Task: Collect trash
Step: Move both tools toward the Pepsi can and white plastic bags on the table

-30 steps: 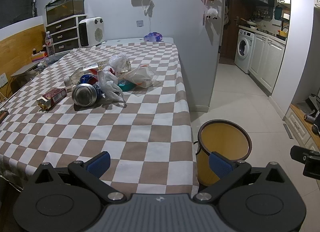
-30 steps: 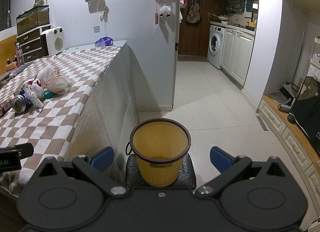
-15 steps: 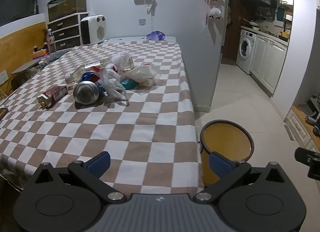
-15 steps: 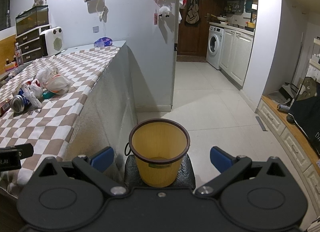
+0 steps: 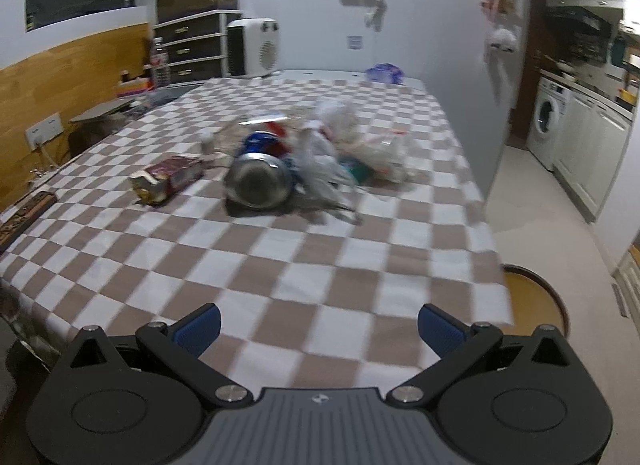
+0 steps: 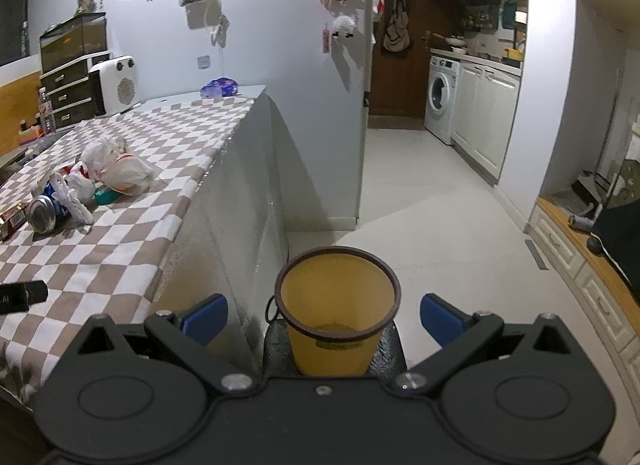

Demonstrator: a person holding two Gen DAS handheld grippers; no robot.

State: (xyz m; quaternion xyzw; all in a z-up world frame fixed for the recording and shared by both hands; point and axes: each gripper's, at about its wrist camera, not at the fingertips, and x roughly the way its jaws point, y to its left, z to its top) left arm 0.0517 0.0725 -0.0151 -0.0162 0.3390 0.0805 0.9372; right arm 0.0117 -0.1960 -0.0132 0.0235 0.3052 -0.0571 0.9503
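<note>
A pile of trash lies on the checked tablecloth [image 5: 280,265]: a blue metal can [image 5: 260,181] on its side, a red carton [image 5: 168,179], crumpled plastic bags [image 5: 340,145] and a clear bottle behind them. My left gripper [image 5: 318,327] is open and empty, above the near part of the table, well short of the pile. A yellow bin [image 6: 338,309] stands on the floor by the table's corner; its rim [image 5: 536,297] also shows in the left wrist view. My right gripper [image 6: 324,317] is open and empty, above the bin. The pile [image 6: 84,185] shows at its left.
A white heater [image 5: 252,47], drawers and a fish tank stand at the table's far end. A purple bag [image 5: 384,73] lies at the far right corner. A wooden box [image 5: 24,213] lies at the left edge. Tiled floor [image 6: 432,201] leads to a washing machine [image 6: 440,97].
My left gripper has moved forward and left over the table, so the trash pile looms closer and the bin slid to the right edge. The right gripper has barely moved.
</note>
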